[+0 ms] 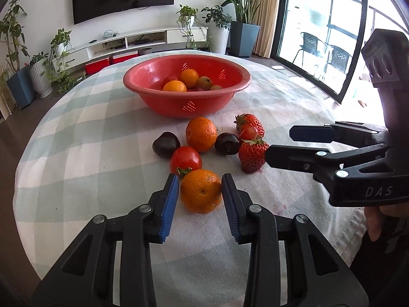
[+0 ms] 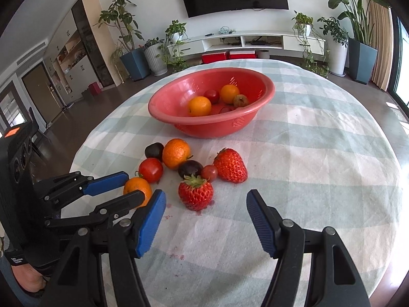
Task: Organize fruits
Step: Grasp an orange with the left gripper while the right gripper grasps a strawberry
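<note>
A red colander bowl (image 1: pixel 143 87) (image 2: pixel 163 112) stands mid-table and holds two oranges and several smaller fruits. In front of it lie an orange (image 1: pixel 201 134) (image 2: pixel 176 153), a tomato (image 1: pixel 185 159) (image 2: pixel 150 170), two dark plums (image 1: pixel 166 144) (image 1: pixel 227 143), two strawberries (image 1: pixel 251 156) (image 2: pixel 195 192) (image 2: pixel 230 165) and a small red fruit (image 2: pixel 209 172). My left gripper (image 1: pixel 200 188) (image 2: pixel 126 185) is open, its jaws on either side of a near orange (image 1: pixel 201 190) (image 2: pixel 136 188) with small gaps. My right gripper (image 2: pixel 205 204) (image 1: pixel 278 143) is open and empty, just before the near strawberry.
The table carries a pale green checked cloth (image 1: pixel 102 133) with faint red stains (image 2: pixel 176 253). The far table edge lies behind the bowl; beyond it are a TV shelf, potted plants and a glass door (image 1: pixel 319 25).
</note>
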